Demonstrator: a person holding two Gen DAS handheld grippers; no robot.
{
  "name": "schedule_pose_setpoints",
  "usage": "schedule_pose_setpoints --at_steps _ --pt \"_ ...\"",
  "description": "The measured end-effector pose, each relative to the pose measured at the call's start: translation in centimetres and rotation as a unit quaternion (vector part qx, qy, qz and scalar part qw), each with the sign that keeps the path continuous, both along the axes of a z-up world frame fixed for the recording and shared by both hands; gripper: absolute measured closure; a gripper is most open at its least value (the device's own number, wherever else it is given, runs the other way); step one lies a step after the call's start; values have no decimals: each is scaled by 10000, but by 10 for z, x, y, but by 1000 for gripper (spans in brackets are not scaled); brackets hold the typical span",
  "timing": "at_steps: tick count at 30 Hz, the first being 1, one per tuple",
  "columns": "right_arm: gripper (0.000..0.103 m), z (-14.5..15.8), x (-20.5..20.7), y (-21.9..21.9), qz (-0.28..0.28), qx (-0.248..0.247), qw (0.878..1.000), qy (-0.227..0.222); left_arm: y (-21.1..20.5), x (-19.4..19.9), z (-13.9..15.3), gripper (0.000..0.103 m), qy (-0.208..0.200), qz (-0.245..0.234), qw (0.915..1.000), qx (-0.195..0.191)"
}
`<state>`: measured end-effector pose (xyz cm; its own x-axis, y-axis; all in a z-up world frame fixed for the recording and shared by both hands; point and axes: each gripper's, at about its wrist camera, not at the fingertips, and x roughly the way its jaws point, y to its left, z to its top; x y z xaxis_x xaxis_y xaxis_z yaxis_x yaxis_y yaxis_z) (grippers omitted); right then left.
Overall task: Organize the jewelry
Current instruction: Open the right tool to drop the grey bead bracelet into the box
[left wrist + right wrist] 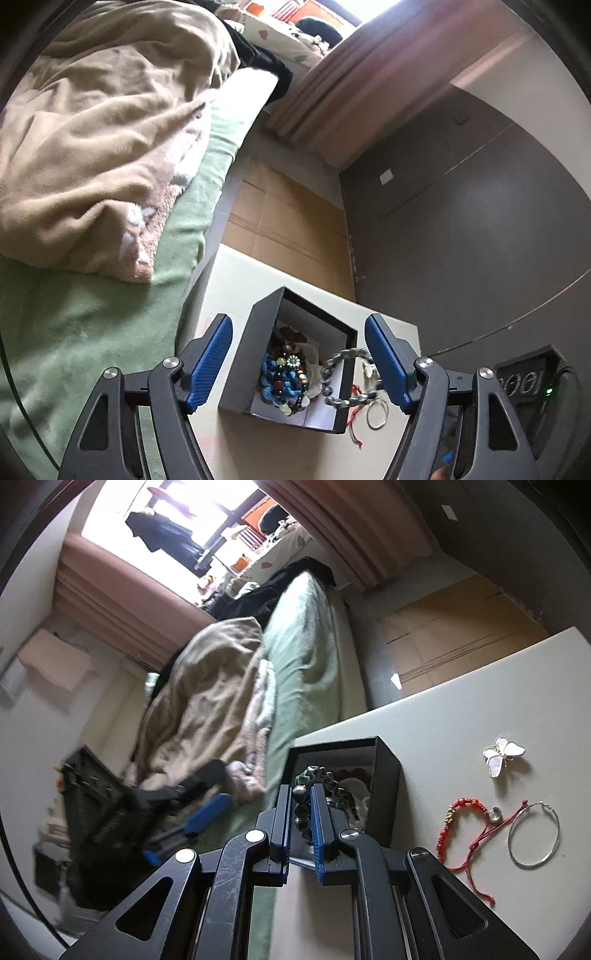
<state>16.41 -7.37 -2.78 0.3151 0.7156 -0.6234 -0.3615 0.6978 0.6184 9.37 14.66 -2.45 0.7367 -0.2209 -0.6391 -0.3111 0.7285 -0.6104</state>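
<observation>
A black box [295, 369] with a white lining is seen on the white table [236, 288], beside a bed with a green sheet [92, 332] and a beige blanket [96, 140]. In the box a heap of jewelry [286, 373] is already collected: blue braided cord, dark beads and a small flower piece.

The right gripper [300, 812] is closed tightly on a bracelet of grey-green beads [301, 797], which is held between the blue pads [318, 812]. In the right wrist view the bracelet is seen over the open box [384, 771], at the edge nearest the gripper. In the left wrist view the same bracelet [345, 376] hangs as a loop across the right wall of the box, partly over the inside and partly over the table.

The left gripper [299, 363] is wide open and nothing is held by it; its fingers [210, 365] stand on both sides of the box in its own view, and whether they touch it cannot be told.

On the table, beside the box, three more pieces are left: a white butterfly brooch [501, 757], a red cord bracelet [467, 830] with a small clear stone, and a thin silver hoop [533, 835]. The hoop lies just beside the red cord; the brooch is placed farther from the gripper, apart from both.
</observation>
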Motion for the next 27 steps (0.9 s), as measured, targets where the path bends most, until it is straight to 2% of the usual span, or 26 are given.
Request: schedule_pose_setpoints --at_steps 4,9,14,21,22,25,27 --pt "91 -2 -2 10 -97 -486 9985 -239 0 0 3 28 -47 -34 10000 47" --pt "91 -9 -2 22 -17 -713 9970 -304 1 -1 3 28 -55 -39 10000 38" --pt "90 -25 2 31 275 -301 9990 201 5 -2 3 28 -63 -10 10000 38" --pt "89 -16 4 5 1 -52 9998 205 5 -3 4 28 -57 -31 10000 75" --pt "85 -14 4 1 -36 -44 9998 195 3 -2 4 28 -54 -48 9999 89" --pt "60 -6 3 -17 -229 -6 9997 110 -5 -1 5 28 -60 -144 9998 145" --pt "58 -1 3 -27 -315 -17 9995 64 -13 1 6 28 -78 -225 9995 221"
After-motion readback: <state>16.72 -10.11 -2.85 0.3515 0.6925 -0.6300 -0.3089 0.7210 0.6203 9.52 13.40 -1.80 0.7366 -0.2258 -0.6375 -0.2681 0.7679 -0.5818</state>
